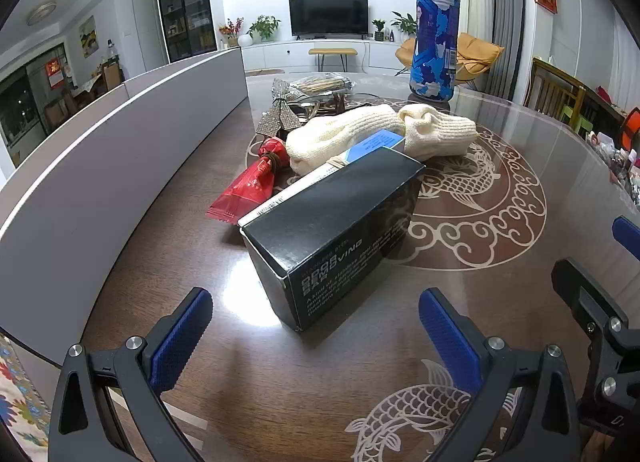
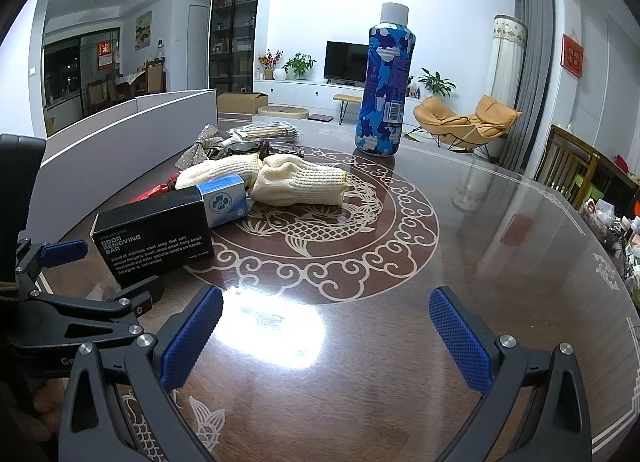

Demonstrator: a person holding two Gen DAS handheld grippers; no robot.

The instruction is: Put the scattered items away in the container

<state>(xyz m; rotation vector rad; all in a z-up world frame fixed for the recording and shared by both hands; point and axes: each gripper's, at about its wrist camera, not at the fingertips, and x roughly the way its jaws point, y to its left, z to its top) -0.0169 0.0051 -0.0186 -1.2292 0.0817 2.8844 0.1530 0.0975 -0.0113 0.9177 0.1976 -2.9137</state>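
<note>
The black rectangular cardboard box [image 1: 332, 238] looks light and stiff, so the wide-open, empty left gripper [image 1: 316, 326] should clamp its long sides.

Black box [image 1: 332, 229], cream gloves [image 1: 380, 133], red packet [image 1: 248, 189] lie clustered.

Each hand-held gripper, left [image 1: 316, 326] and right [image 2: 326, 322], has black angular arms. Blue dimpled pads [image 2: 192, 336] line the fingers. Silver screws stud the joints.

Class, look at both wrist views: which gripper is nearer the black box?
Left. The left gripper hovers open just before the black box; the right gripper sits further to its right, over bare table.
</note>
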